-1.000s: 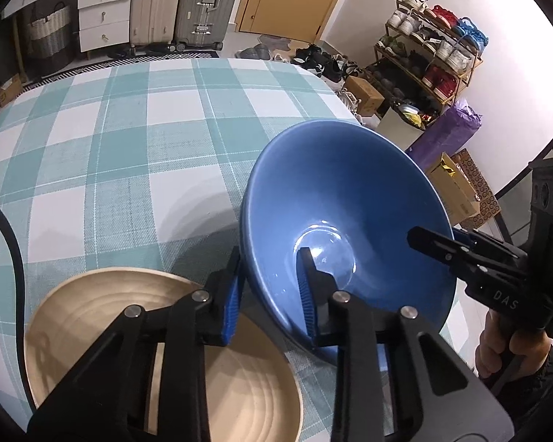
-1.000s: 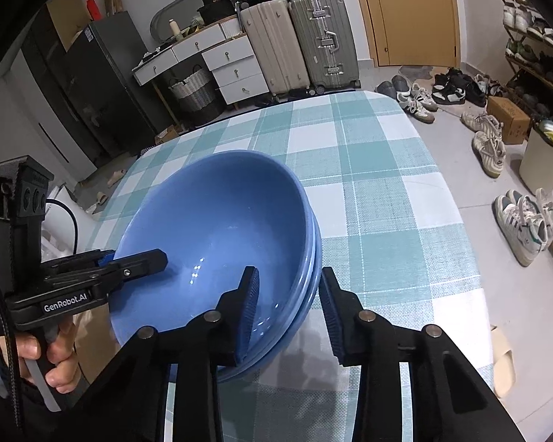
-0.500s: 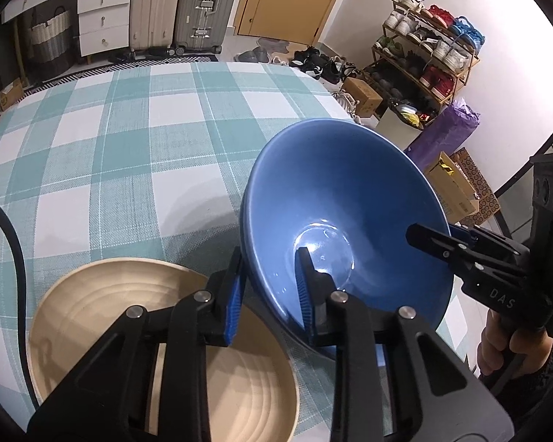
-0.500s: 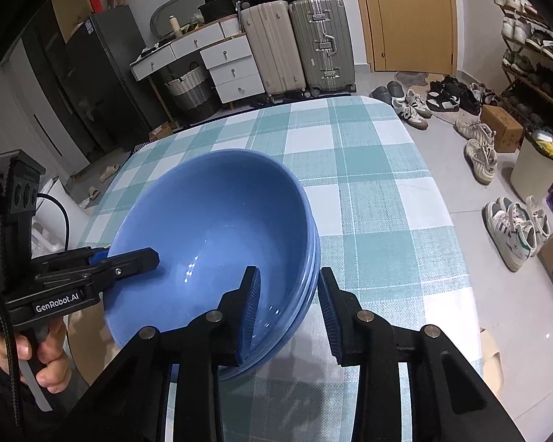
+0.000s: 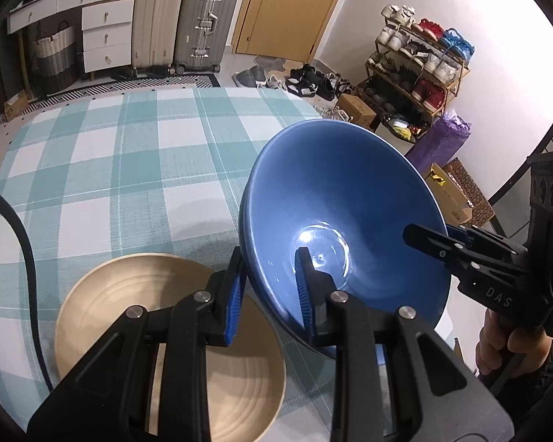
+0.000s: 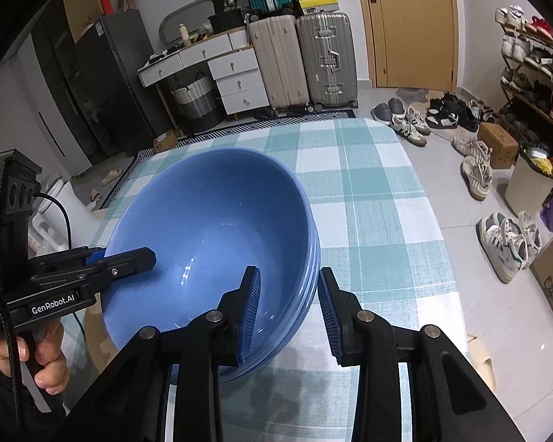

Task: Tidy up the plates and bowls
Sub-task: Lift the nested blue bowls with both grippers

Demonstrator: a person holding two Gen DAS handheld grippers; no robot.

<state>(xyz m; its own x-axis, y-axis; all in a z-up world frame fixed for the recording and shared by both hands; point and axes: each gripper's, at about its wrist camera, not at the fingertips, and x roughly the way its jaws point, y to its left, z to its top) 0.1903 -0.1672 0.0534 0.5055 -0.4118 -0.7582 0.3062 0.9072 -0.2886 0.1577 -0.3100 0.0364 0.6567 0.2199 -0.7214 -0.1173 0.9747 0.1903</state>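
Where the jaws meet the ware, both grips are taken on the rim of the stack of blue bowls (image 6: 210, 235): the left gripper (image 5: 267, 291) is clamped narrow across the near wall, one pad outside and one inside, and the right gripper (image 6: 289, 305) is closed likewise over the opposite rim, spanning what appears to be three nested edges. The stack is judged to be held clear of the checked tablecloth (image 5: 103, 169), tilted toward the left camera, just above and beside the beige plate (image 5: 166, 346).

Handling is assessed as follows: glazed ceramic, rigid, fairly heavy when stacked, slick under the pads and liable to chip. Opposed rim grips are considered sound, provided the stack is kept level so that the inner bowls are not let slide.

Beyond the bowls, broad bare cloth is available toward the far side. The table's right edge (image 6: 438, 228) lies close under the right gripper, with shoes (image 6: 505, 243) on the floor below; travel that way is judged risky.
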